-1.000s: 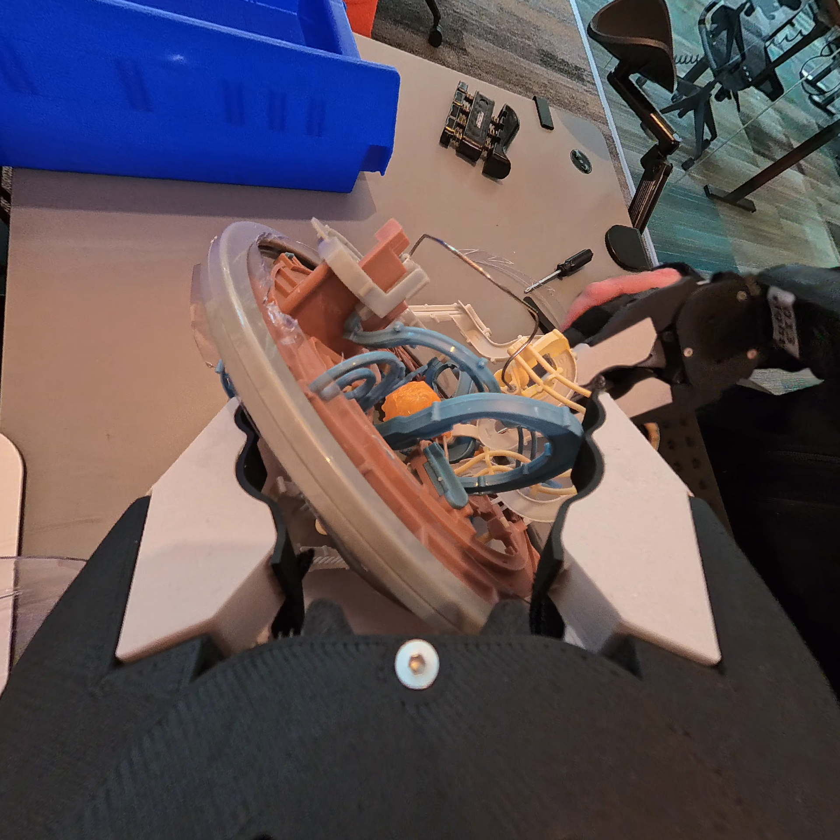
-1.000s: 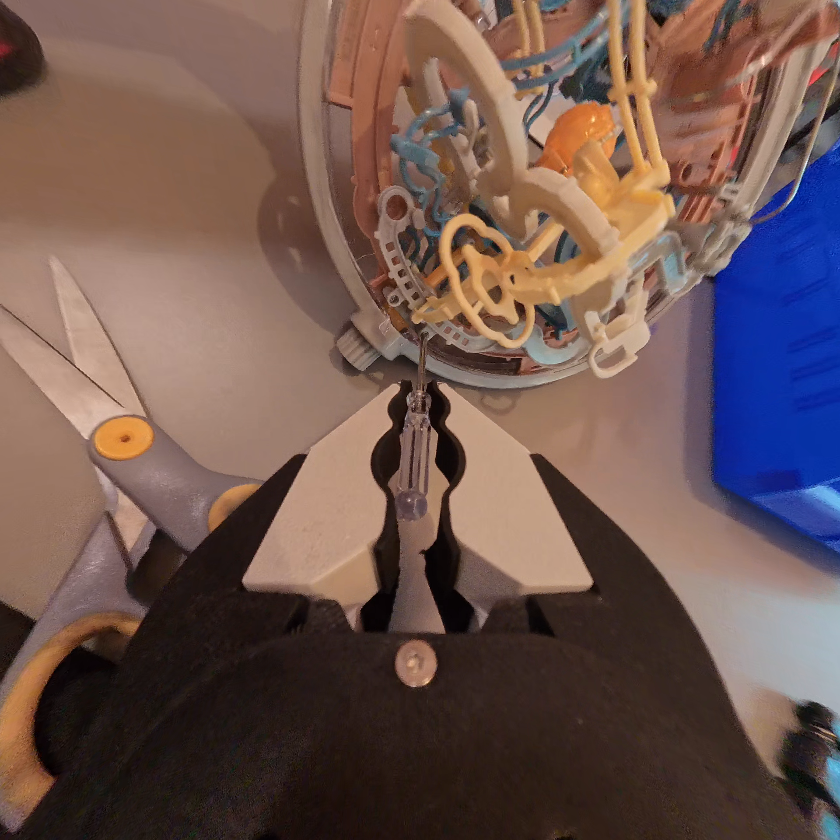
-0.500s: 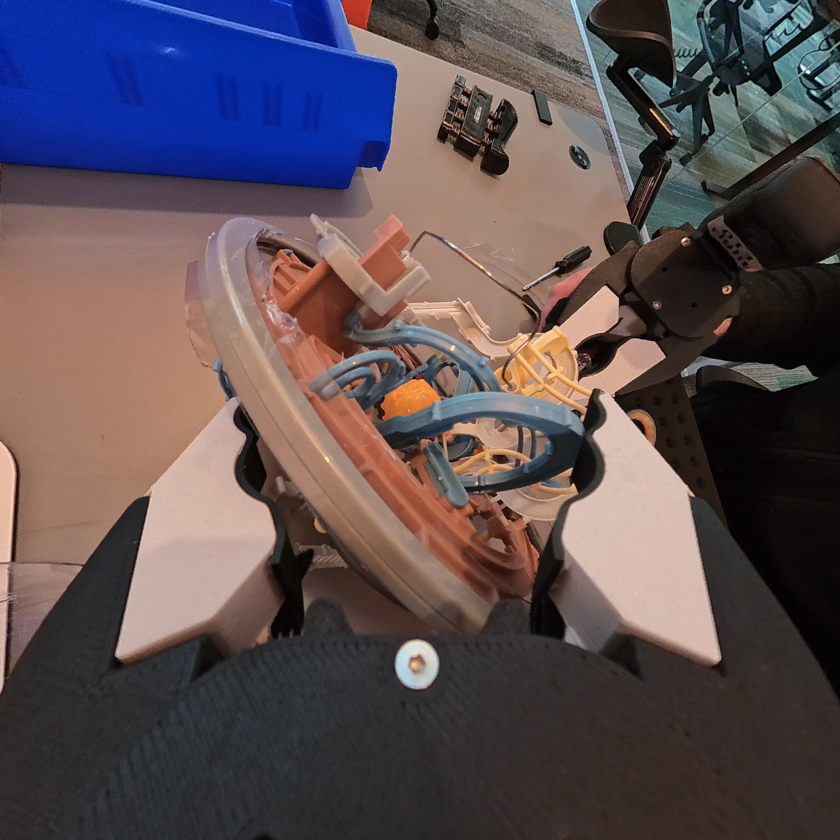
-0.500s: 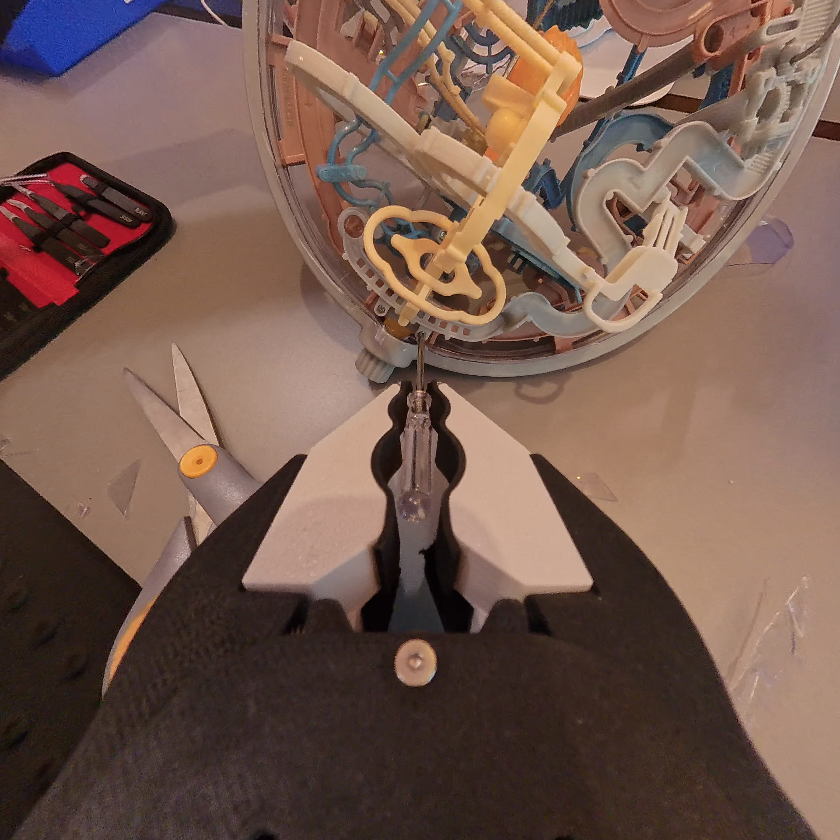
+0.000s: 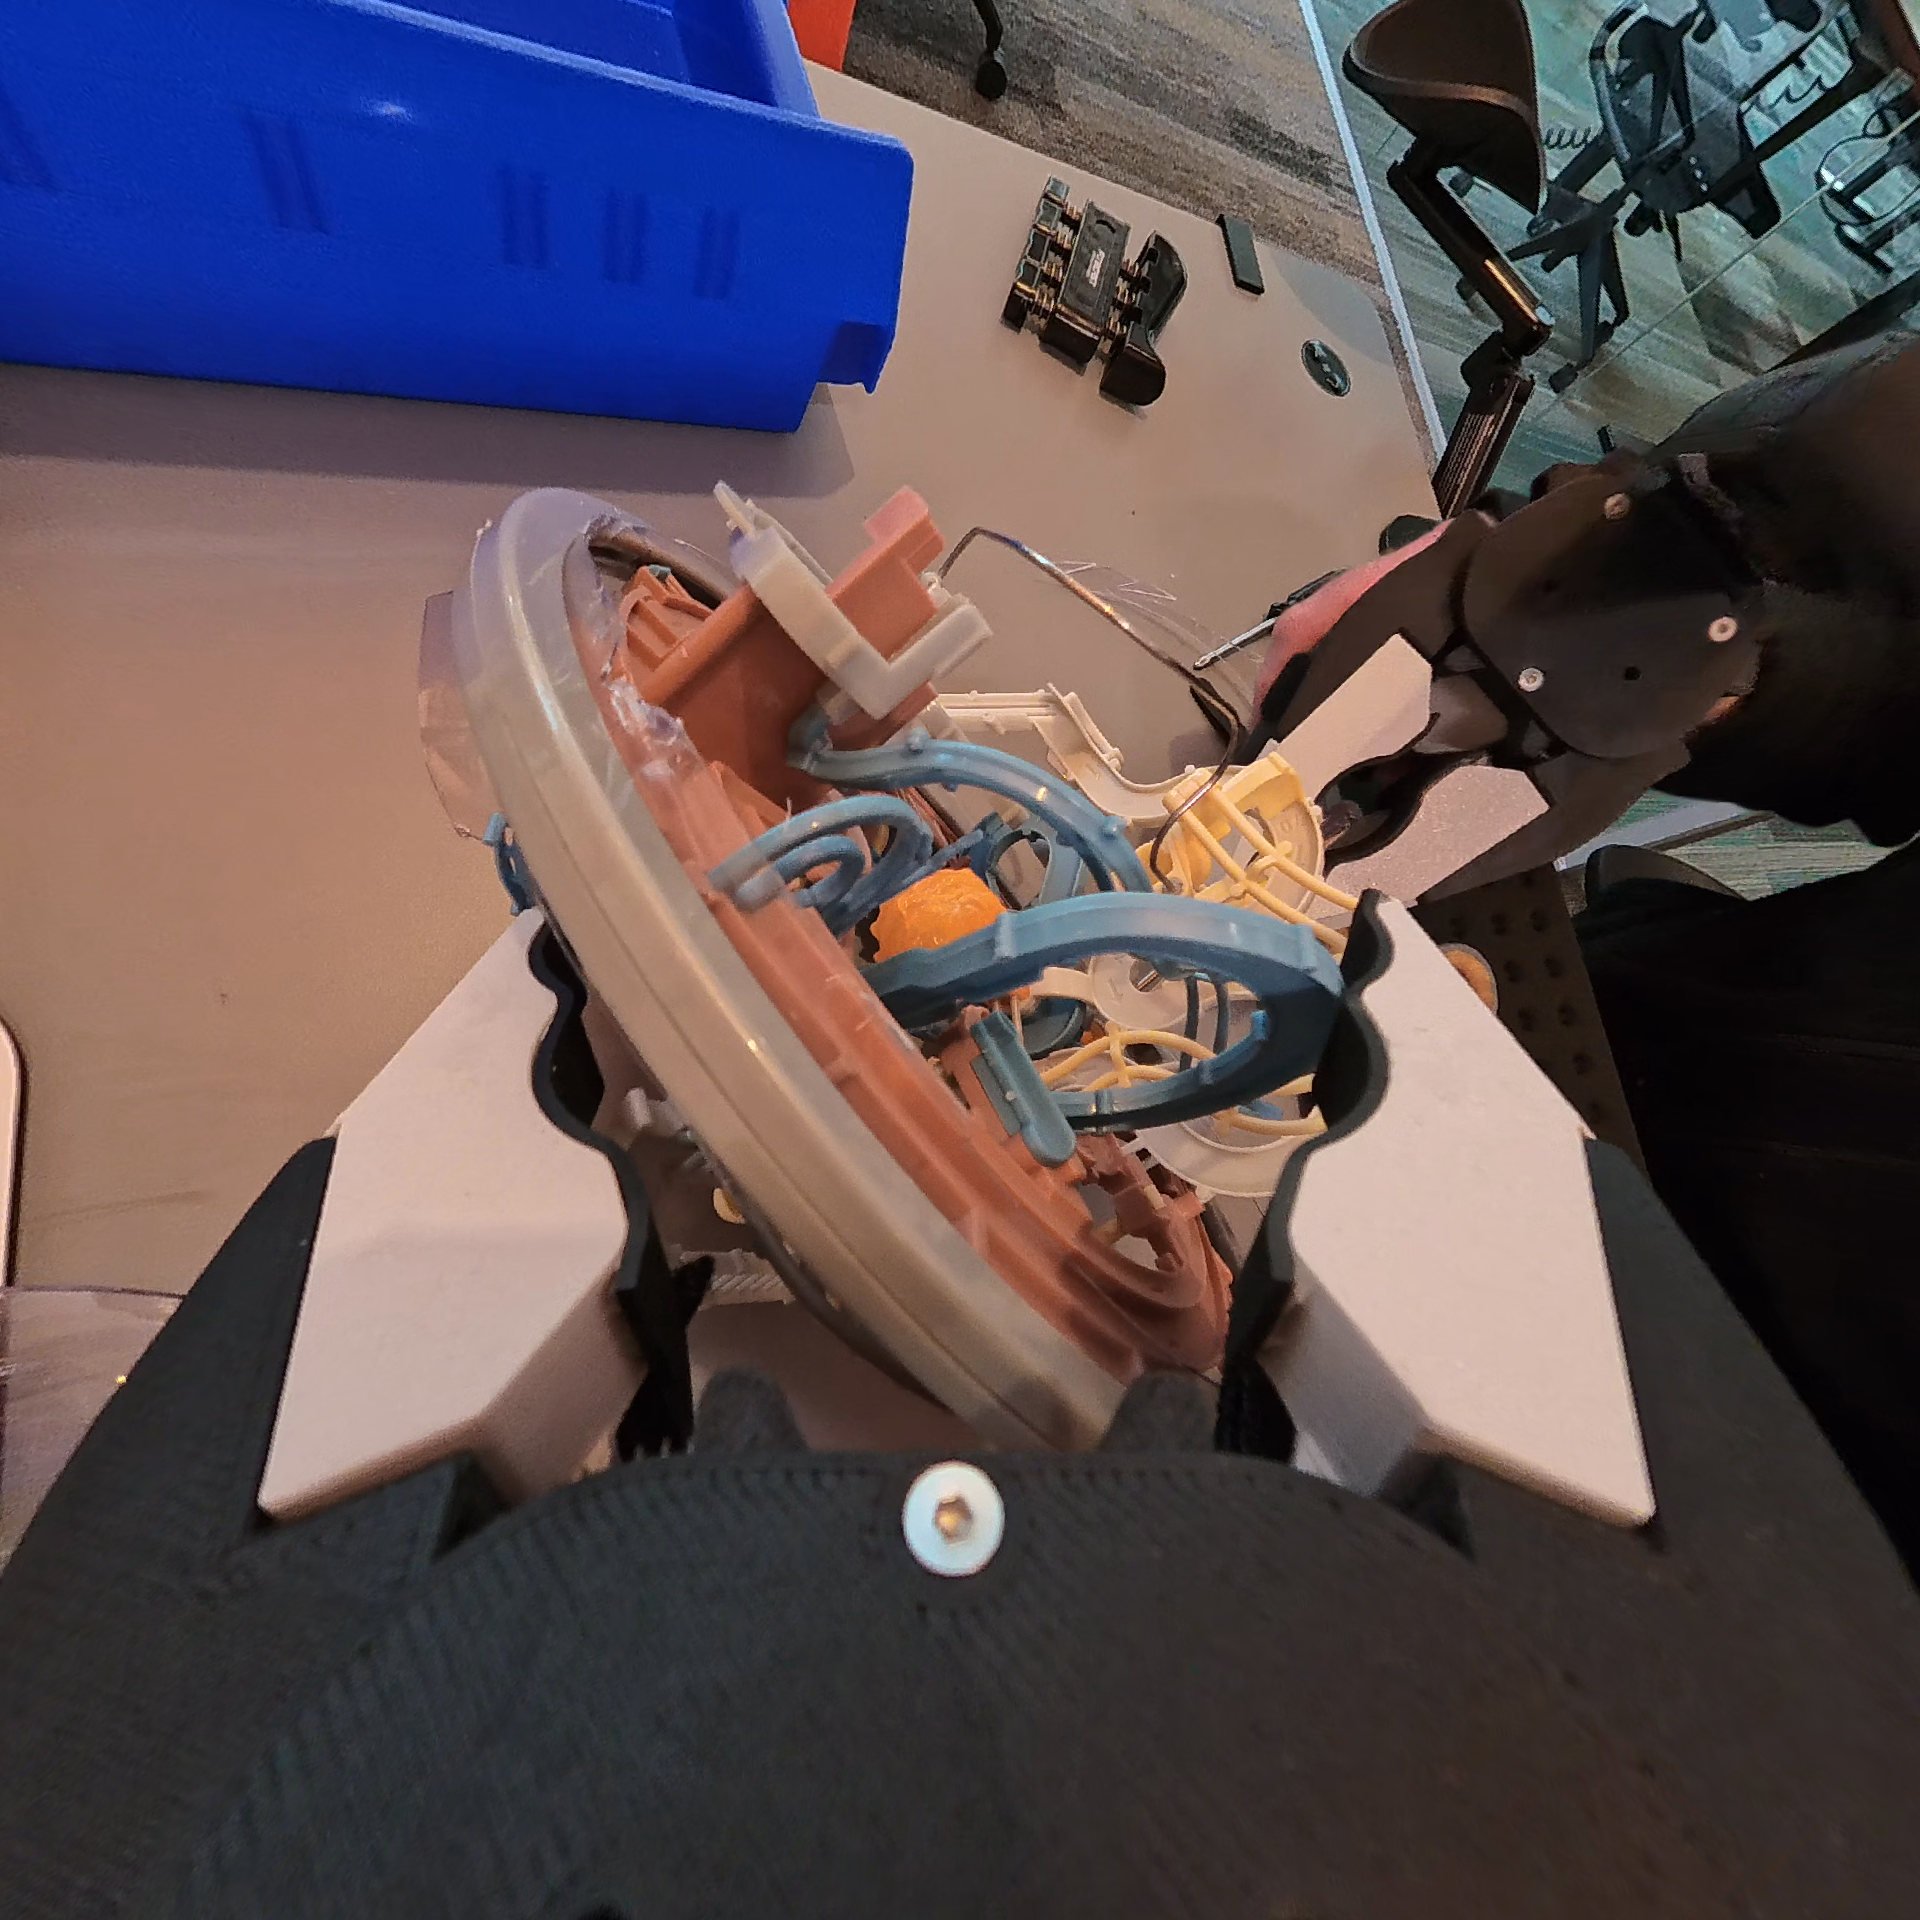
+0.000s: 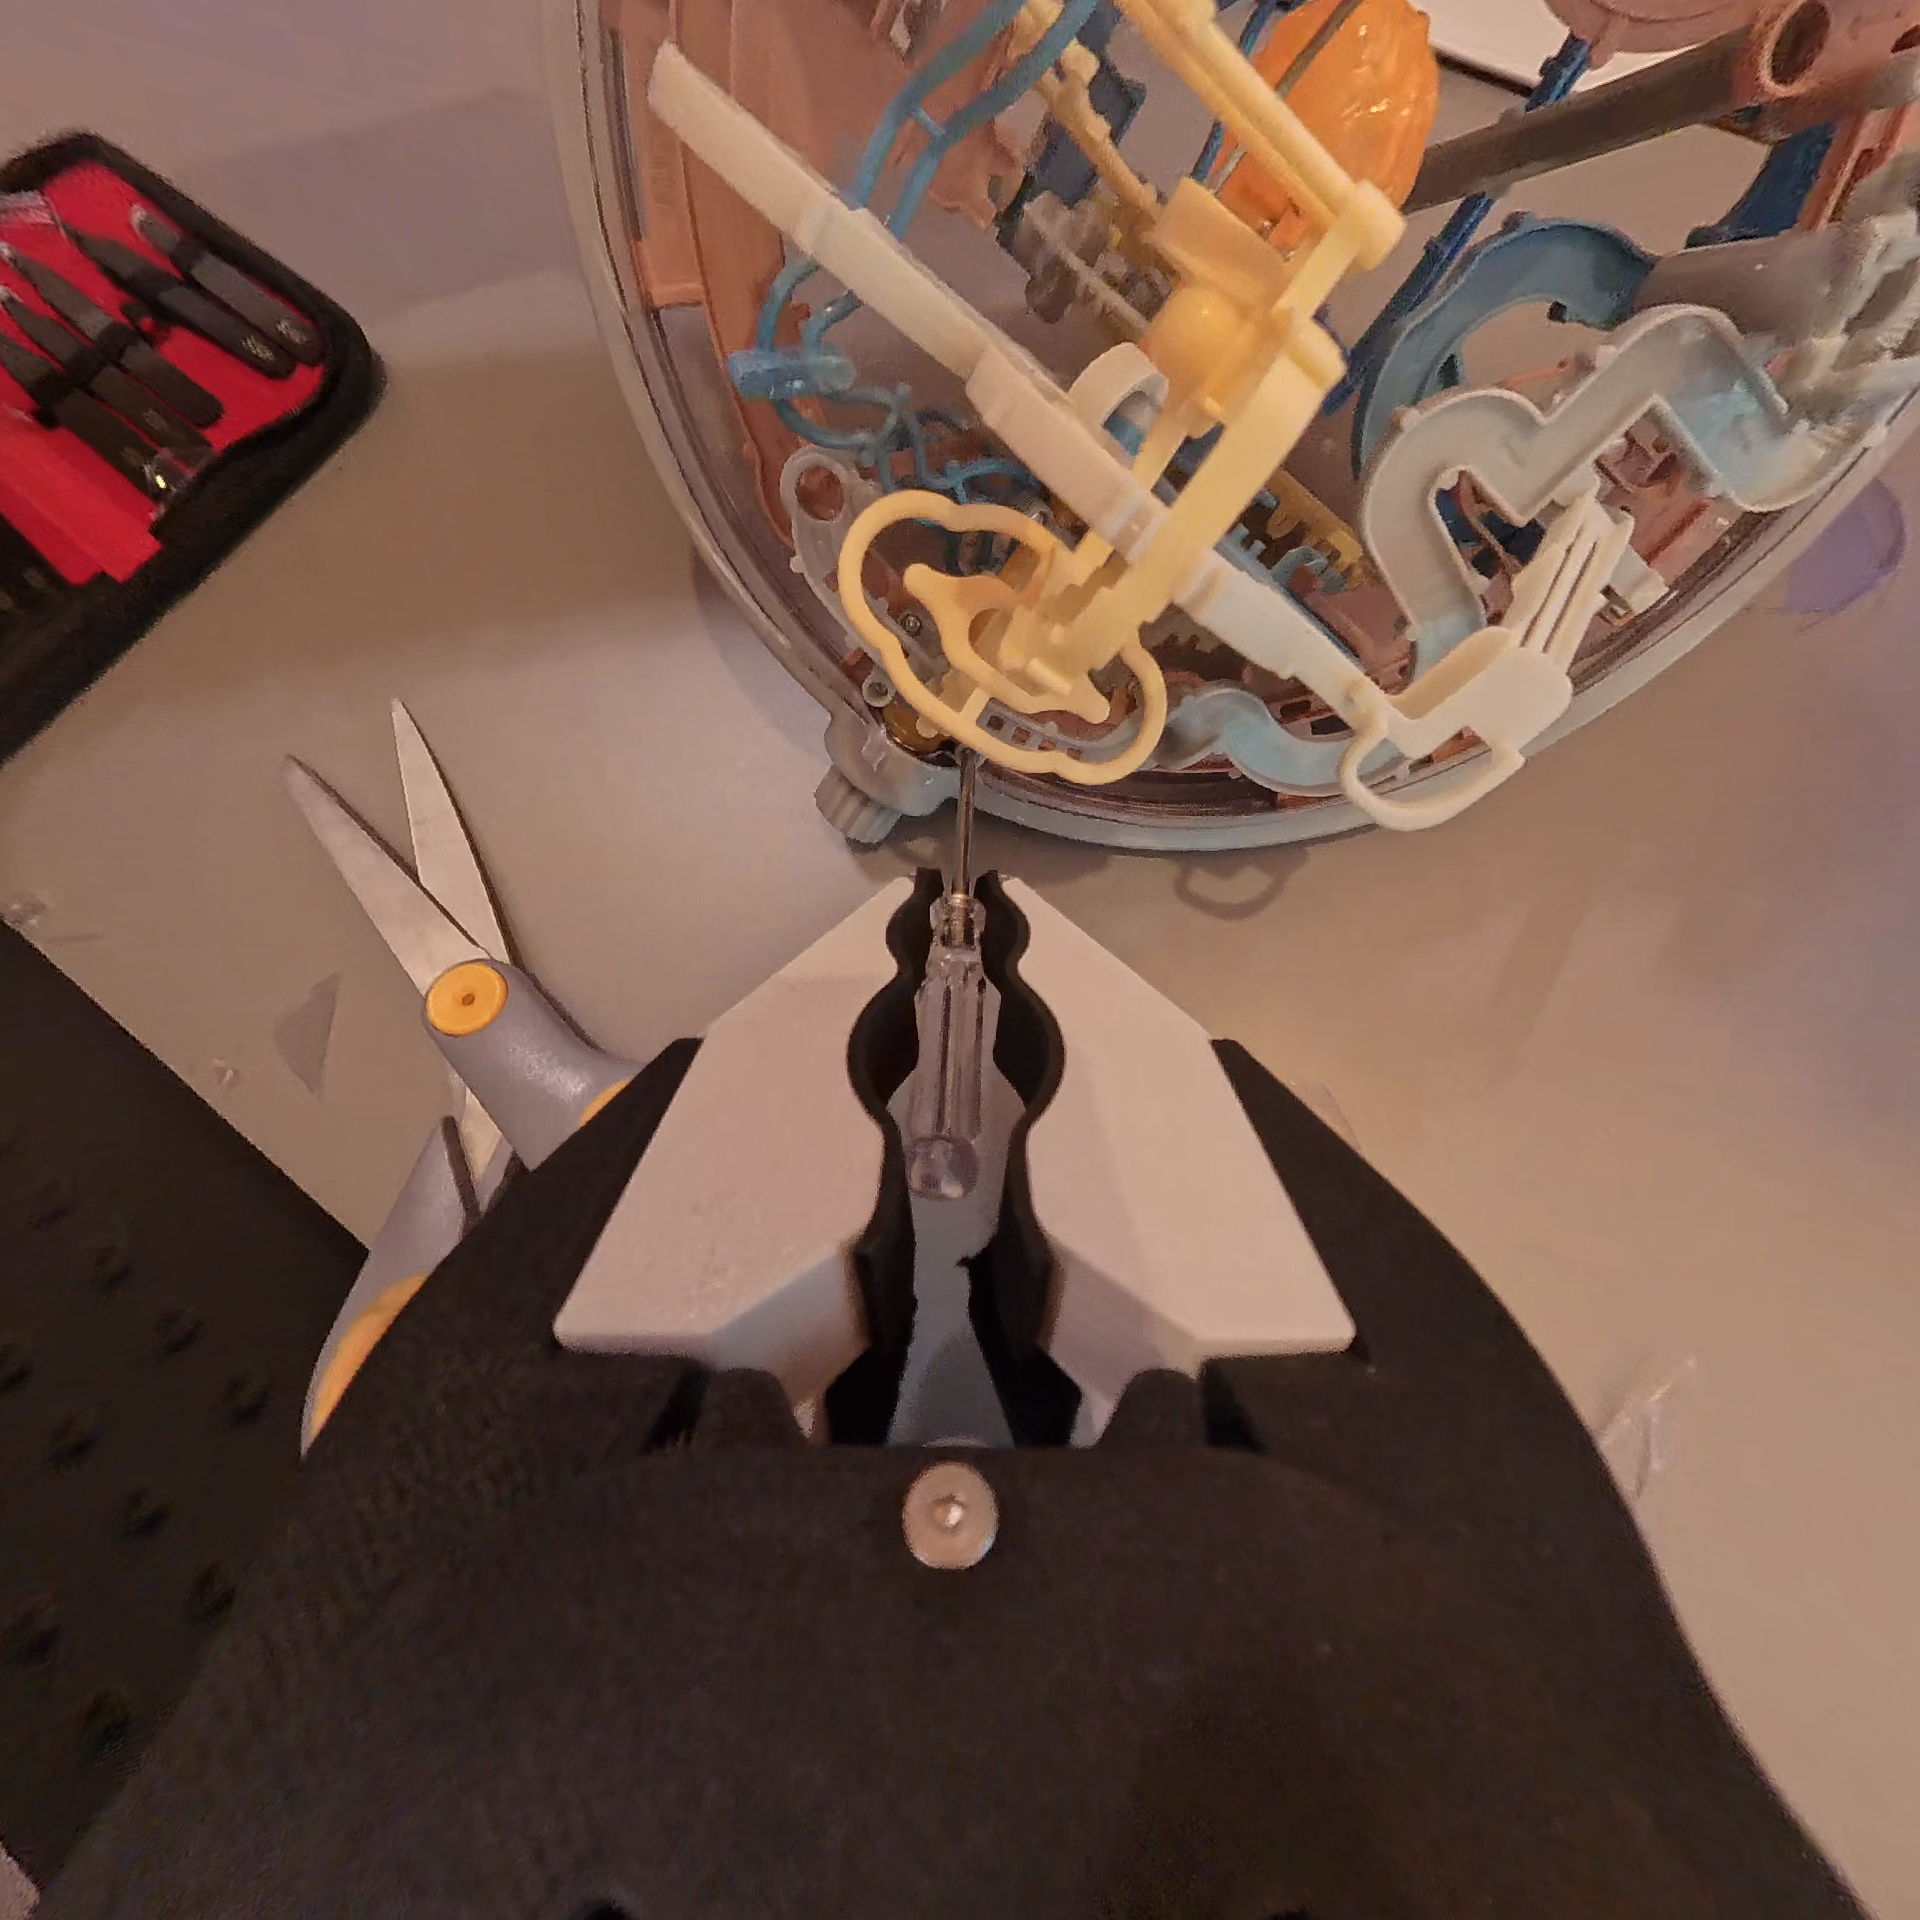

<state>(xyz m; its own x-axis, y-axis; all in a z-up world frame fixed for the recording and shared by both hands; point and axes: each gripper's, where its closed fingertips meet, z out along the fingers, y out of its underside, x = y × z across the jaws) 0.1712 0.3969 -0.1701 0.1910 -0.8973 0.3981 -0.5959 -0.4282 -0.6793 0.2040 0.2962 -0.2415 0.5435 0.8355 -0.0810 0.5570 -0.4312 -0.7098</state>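
Note:
My left gripper (image 5: 956, 987) is shut on a tilted maze toy (image 5: 831, 904): a grey ring with brown, blue and cream plastic tracks and an orange core inside. The toy rests on the grey table (image 5: 208, 727). My right gripper (image 6: 961, 904) is shut on a small clear-handled screwdriver (image 6: 945, 1049). Its metal tip touches the toy's grey rim (image 6: 883, 758) beside a small knob. The toy fills the top of the right wrist view (image 6: 1247, 468). The right gripper also shows in the left wrist view (image 5: 1382, 769), against the toy's far right side.
A blue bin (image 5: 416, 208) stands at the back left. Black clips (image 5: 1101, 281) lie at the far side. Grey and orange scissors (image 6: 457, 987) lie left of my right gripper. A black and red tool case (image 6: 135, 384) lies farther left. A black mat (image 6: 125, 1299) covers the near left. My right fingertips sit around 15 cm from my left ones.
My right gripper has swung around the toy's rim with the screwdriver tip kept at the same spot, and moved closer. The left gripper and the toy have stayed nearly still.

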